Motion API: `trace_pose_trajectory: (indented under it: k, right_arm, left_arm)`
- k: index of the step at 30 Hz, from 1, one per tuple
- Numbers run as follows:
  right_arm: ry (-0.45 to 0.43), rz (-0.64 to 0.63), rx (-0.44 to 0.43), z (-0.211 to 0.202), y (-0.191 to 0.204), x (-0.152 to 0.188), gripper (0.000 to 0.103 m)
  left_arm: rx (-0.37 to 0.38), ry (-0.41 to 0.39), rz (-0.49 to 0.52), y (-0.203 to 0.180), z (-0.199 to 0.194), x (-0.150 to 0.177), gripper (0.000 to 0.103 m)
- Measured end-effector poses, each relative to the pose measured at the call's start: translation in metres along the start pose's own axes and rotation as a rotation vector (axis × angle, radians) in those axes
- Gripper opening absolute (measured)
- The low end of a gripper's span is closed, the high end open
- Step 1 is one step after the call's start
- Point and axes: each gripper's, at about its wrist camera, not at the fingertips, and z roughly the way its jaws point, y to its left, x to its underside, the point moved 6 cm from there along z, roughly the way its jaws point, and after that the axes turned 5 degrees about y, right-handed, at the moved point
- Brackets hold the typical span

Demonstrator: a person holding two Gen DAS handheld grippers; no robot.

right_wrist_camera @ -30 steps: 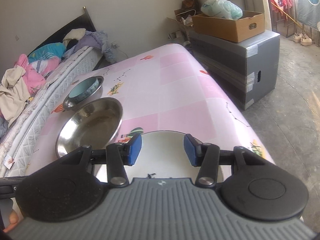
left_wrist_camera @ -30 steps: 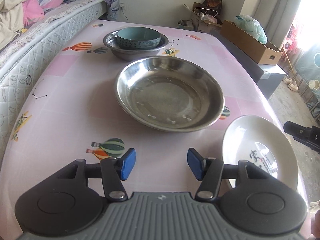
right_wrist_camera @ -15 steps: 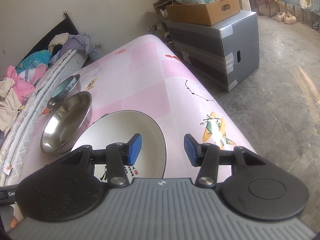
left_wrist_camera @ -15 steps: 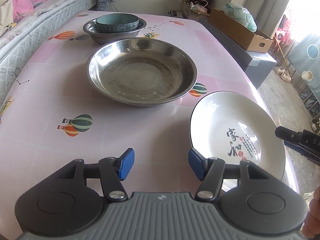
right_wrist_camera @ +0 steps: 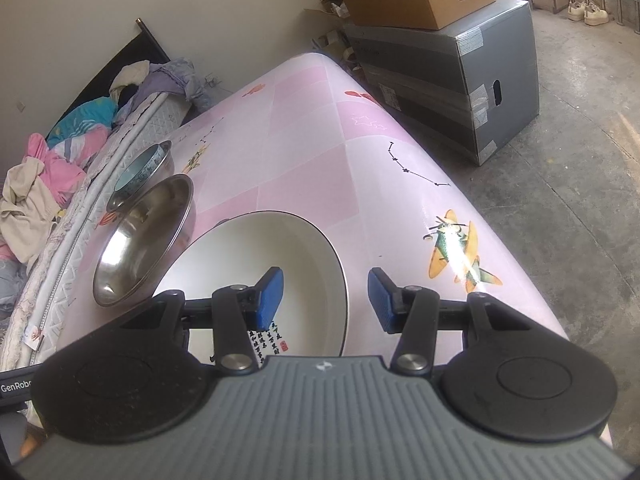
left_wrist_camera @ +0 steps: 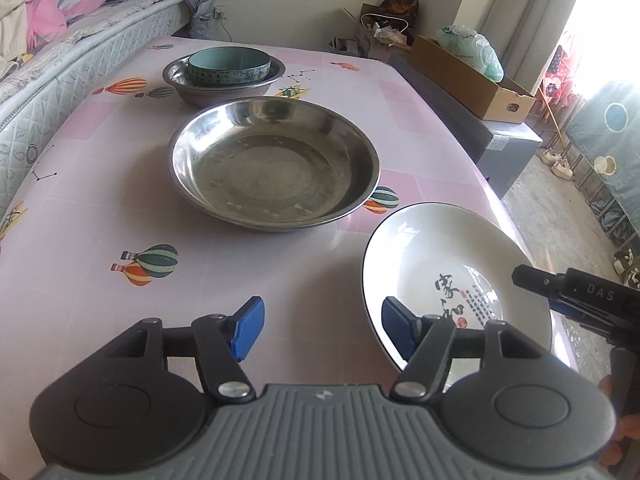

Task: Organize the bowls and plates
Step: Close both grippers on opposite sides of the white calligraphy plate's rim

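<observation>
A white plate with black characters (left_wrist_camera: pixel 448 264) lies at the near right of the pink table (left_wrist_camera: pixel 80 240); it also shows in the right wrist view (right_wrist_camera: pixel 272 256). A large steel plate (left_wrist_camera: pixel 272 164) sits mid-table, also in the right wrist view (right_wrist_camera: pixel 144 240). Behind it a teal bowl (left_wrist_camera: pixel 230 65) rests inside a steel bowl (left_wrist_camera: pixel 224 86). My left gripper (left_wrist_camera: pixel 320 330) is open above the table, its right finger over the white plate's near-left rim. My right gripper (right_wrist_camera: pixel 324 300) is open, straddling the white plate's right rim without touching.
A bed with clothes (left_wrist_camera: pixel 48 40) runs along the table's left side. A grey box carrying a cardboard tray (right_wrist_camera: pixel 440 52) stands right of the table. The table's right edge drops to a concrete floor (right_wrist_camera: pixel 568 184).
Both grippers pulled back toward the near end. The right gripper swung right, so its fingers now sit at the white plate's right rim. Both stay open.
</observation>
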Motion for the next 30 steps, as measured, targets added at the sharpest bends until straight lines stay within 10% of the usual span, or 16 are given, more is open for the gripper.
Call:
trace_pose_trajectory:
  k: [7,18,30]
  right_arm:
    - [0.032,0.012,-0.043,0.010,0.003,-0.001,0.046]
    - [0.070,-0.021,-0.045,0.020,0.012,-0.004,0.049]
    - [0.110,-0.085,-0.028,0.021,0.031,0.005,0.055]
  left_arm:
    - [0.041,0.051,0.006,-0.010,0.021,0.001,0.064]
    - [0.082,0.079,0.052,-0.025,0.039,0.000,0.032]
    - [0.090,0.077,0.050,-0.017,0.033,0.004,0.033]
